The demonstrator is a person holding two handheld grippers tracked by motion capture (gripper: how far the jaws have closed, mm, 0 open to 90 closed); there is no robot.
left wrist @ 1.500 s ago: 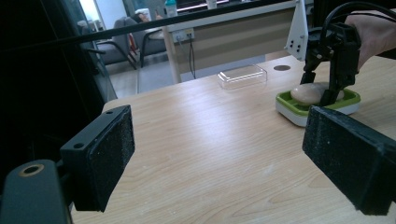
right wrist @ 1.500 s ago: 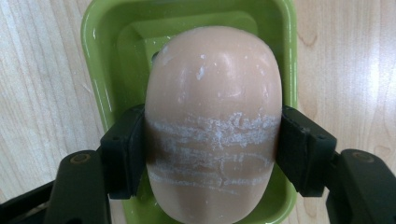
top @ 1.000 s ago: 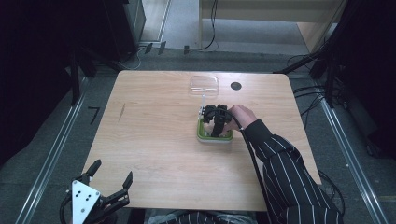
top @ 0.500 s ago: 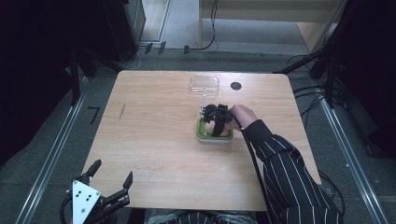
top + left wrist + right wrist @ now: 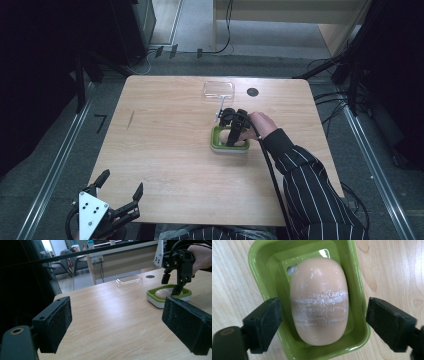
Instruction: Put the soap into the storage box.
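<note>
Lying in the green soap dish (image 5: 359, 315) on the worktop (image 5: 165, 150), the beige soap bar (image 5: 319, 302) runs lengthwise along the dish. The right tongs (image 5: 319, 322) have just been opening; they stand spread either side of the bar without touching it. The left tongs (image 5: 120, 192) hang spread and empty off the worktop's near corner.

floor (image 5: 45, 165): grey carpet, metal rails laid at both sides | desk (image 5: 125, 258): pale wood, set beyond the surface | chairs (image 5: 72, 260): seen behind | surroundings: dark

High overhead, left low across table (image 5: 165, 150), right close above.
</note>
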